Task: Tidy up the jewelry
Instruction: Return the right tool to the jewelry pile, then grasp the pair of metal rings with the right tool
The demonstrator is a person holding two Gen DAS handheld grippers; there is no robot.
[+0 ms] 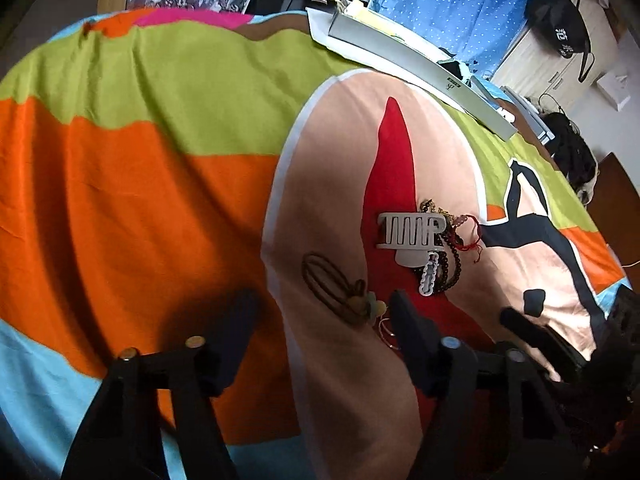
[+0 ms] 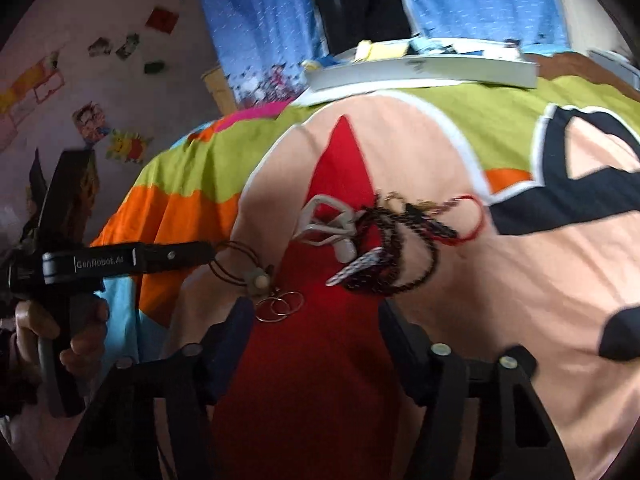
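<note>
On the bright bedspread, I am hovering both grippers, jaws spread and empty: the left gripper near the brown hair ties and thin rings, the right gripper facing the white hair claw tangled with beaded bracelets. Picking looks next; the tangle may drag neighbours. A book is lying far off.

White hair claw, beaded bracelets, brown hair ties, heaped on bedspread.

Both grippers are black, with brass-coloured screws, and the left gripper carries a white "GenRobot.AI" marking.
</note>
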